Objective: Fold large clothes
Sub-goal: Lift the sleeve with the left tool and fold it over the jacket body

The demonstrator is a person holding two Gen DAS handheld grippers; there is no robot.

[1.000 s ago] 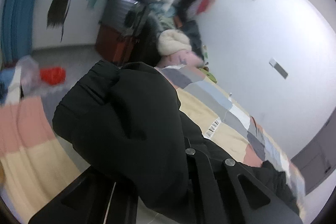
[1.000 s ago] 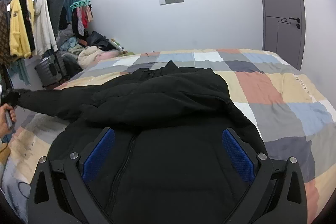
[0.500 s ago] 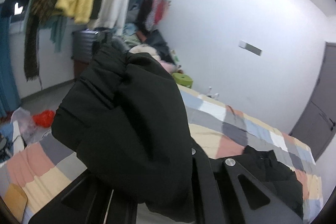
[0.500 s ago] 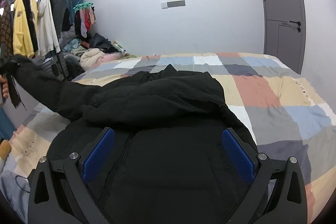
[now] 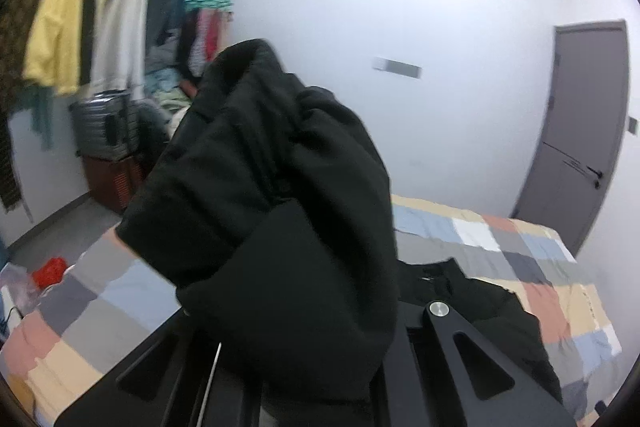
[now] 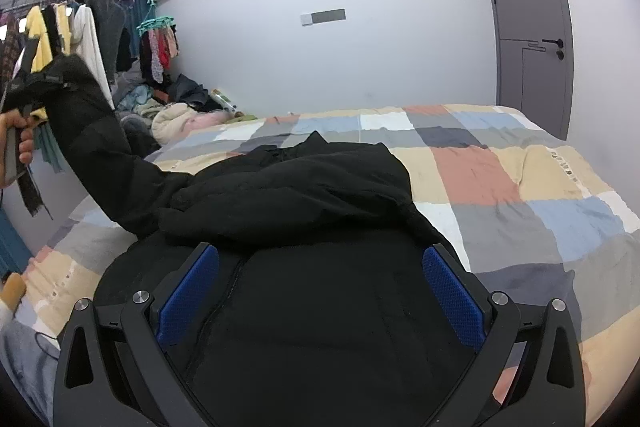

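Observation:
A large black puffer jacket (image 6: 304,267) lies on the patchwork bed (image 6: 500,187), one sleeve folded across its chest. My left gripper (image 5: 304,355) is shut on the cuff of the other sleeve (image 5: 272,195), which bulges up and hides the fingertips. In the right wrist view that sleeve (image 6: 100,147) rises from the bed to the left gripper (image 6: 28,87) held high at far left. My right gripper (image 6: 316,291) is open, its blue pads (image 6: 452,299) wide apart just above the jacket's lower front by the zipper, holding nothing.
A rack of hanging clothes (image 6: 72,27) stands at the left with a suitcase (image 5: 104,123) and a clothes pile (image 6: 176,111) below. A grey door (image 6: 528,27) is at the back right. Red fabric (image 5: 50,269) lies on the floor.
My left gripper has lifted the sleeve from near the bed up high and swung its view toward the door. The right gripper has stayed open over the jacket.

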